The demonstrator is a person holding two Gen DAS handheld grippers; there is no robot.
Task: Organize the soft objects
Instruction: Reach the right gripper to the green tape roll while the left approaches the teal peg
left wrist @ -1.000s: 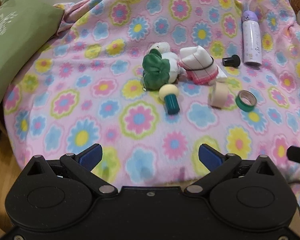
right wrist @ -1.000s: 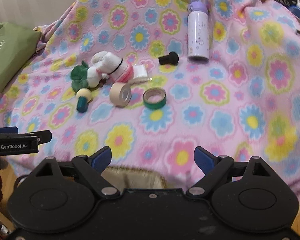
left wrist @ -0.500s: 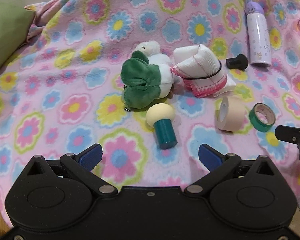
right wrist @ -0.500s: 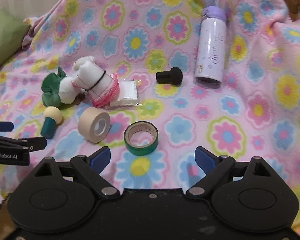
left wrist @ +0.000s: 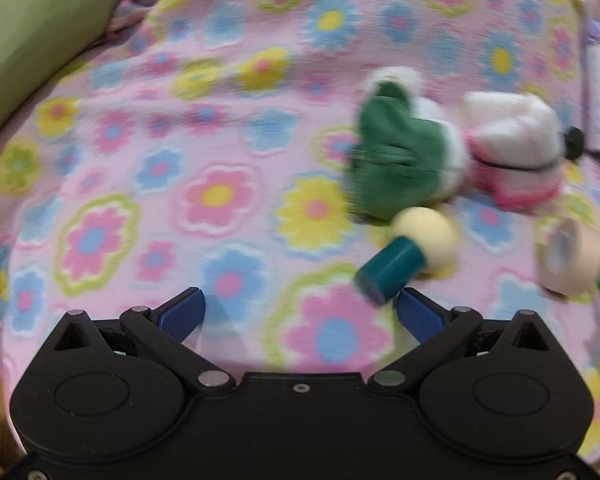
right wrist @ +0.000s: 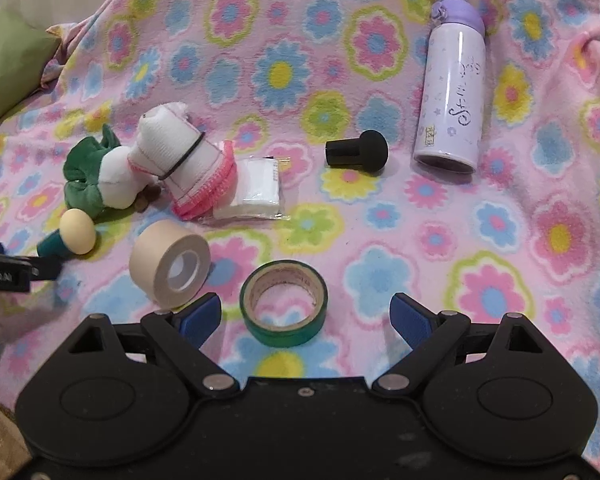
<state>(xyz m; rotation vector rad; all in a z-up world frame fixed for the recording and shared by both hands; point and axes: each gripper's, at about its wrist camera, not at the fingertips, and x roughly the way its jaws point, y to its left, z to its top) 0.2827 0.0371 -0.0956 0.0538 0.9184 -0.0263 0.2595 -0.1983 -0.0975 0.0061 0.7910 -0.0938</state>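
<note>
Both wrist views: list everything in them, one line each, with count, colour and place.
blanket: one, pink with flowers, under everything
pillow: one, green, far left edge
plush: one, green and white, left of centre
rolled cloth: one, white with pink trim and a black band, against the plush
packet: one, clear with white inside, right of the cloth
mushroom toy: one, cream cap, teal stem, near the plush
beige tape: one, on edge, centre front
green tape: one, flat, before the right tongs
black knob: one, lying centre
bottle: one, lilac, far right
left tongs: black, blue pads, open
right tongs: black, blue pads, open
</note>
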